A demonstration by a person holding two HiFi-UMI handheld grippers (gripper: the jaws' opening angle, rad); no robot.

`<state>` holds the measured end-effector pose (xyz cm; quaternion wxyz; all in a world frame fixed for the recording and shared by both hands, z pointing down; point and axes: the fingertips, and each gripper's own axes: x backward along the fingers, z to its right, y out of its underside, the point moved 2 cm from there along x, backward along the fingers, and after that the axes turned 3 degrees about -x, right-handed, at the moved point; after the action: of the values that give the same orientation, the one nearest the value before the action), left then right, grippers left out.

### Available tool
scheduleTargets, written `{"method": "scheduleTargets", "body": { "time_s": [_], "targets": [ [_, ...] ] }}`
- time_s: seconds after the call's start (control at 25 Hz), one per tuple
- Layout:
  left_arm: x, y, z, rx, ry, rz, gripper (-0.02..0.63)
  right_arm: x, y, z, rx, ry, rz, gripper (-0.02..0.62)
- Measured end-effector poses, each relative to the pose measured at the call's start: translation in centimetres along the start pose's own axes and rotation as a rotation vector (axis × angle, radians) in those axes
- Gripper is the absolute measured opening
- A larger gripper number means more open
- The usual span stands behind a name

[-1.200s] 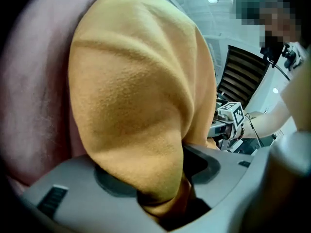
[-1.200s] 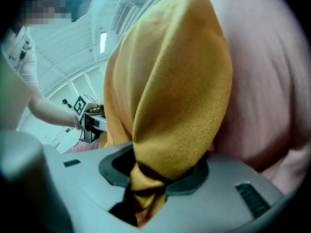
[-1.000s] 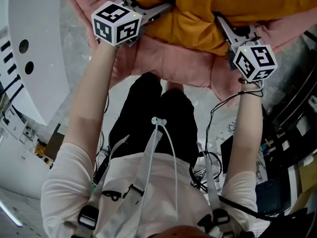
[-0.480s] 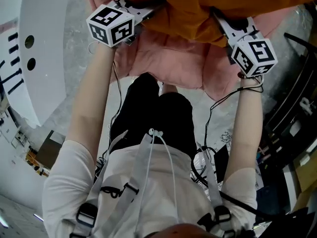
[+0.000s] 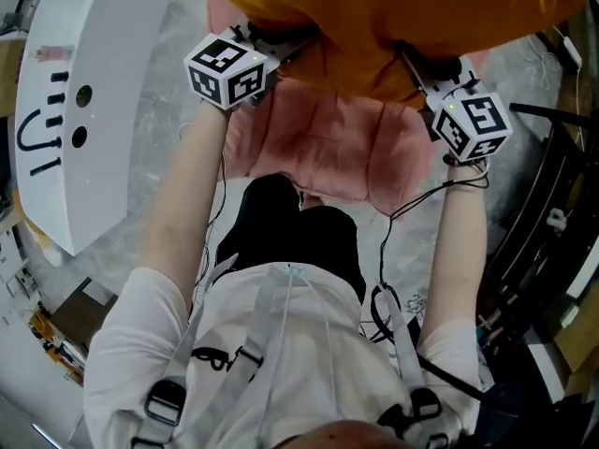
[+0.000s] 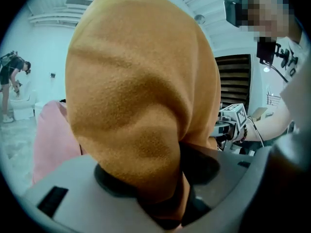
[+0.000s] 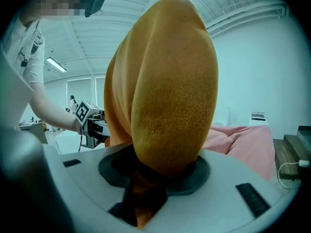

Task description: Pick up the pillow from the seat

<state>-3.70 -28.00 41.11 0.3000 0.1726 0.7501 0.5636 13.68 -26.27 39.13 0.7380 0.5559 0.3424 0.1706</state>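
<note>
The pillow is a plump, rounded cushion in mustard-orange fleece with a short, fuzzy nap, and it bulges wide beyond both grips. The left gripper pinches a bunched fold of its lower left edge; the jaws stand part closed, with the fleece wedged between the dark pads and spilling over the grey body. The right gripper nips the opposite edge the same way, its fabric squeezed to a narrow tongue in the slot. Each carries a white cube with black square markers; the left cube and the right cube sit just below the pillow in the head view. The pillow is held up between the two hands, at the top of the head view, with bare ceiling behind it in both gripper views. The seat lies lower: a soft pink plush pad, quilted into puffy lobes, with nothing resting on the part that shows. A smooth white panel with round holes and black marks stands well to the left across mottled grey floor. Dark racks crowd close on the right, beside the right forearm, and black cables hang by the person's hip.
</note>
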Motion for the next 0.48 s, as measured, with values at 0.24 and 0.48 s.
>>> {"method": "scheduleTargets", "body": {
  "time_s": [0.24, 0.48],
  "targets": [
    [-0.1, -4.9, 1.2, -0.059, 0.009, 0.054, 0.259, 2.3, -4.3, 0.3, 0.058, 0.037, 0.041, 0.164],
    [2.3, -9.6, 2.4, -0.109, -0.006, 0.101, 0.258, 3.6, -9.2, -1.6, 0.105, 0.044, 0.091, 0.164]
  ]
}}
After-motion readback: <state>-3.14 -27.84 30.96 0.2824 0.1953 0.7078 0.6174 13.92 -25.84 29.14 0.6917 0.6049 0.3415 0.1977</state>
